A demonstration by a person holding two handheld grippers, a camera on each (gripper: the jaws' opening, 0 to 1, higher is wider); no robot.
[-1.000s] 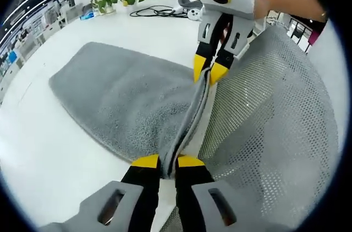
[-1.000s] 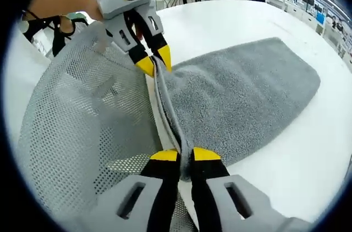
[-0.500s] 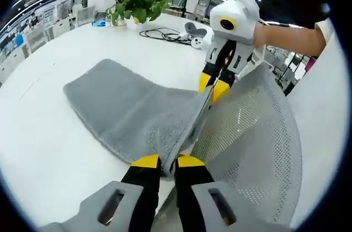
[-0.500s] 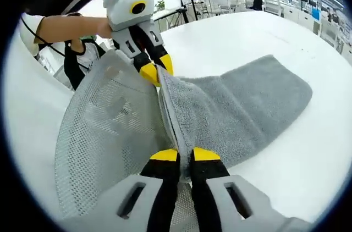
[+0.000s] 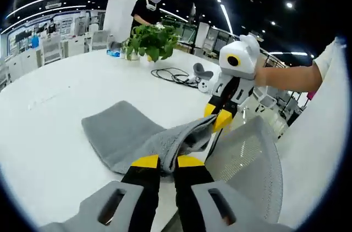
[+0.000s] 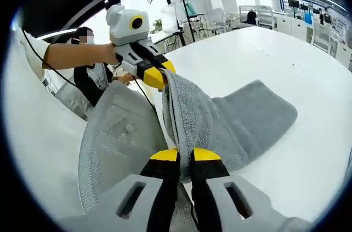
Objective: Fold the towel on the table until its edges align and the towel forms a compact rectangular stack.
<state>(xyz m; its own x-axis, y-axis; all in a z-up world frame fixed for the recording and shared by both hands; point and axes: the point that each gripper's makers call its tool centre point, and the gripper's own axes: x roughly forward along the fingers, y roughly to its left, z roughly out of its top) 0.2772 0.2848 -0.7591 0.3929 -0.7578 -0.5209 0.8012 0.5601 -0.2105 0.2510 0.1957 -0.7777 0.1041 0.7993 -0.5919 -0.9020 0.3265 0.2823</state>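
A grey towel lies on the white table, its near edge lifted off the surface. My left gripper is shut on one corner of that edge. In the left gripper view the right gripper comes in from the right, shut on the other corner, with the edge sagging between the two. In the right gripper view my right gripper pinches the towel, which drapes down to the table. The left gripper holds the far corner there.
A grey mesh chair back stands against the table's near edge, under both grippers, also in the right gripper view. A potted plant and black cables sit at the table's far side. People stand behind.
Both grippers have risen with the towel's near edge, so more of the towel is off the table and less lies flat. Both stay shut.
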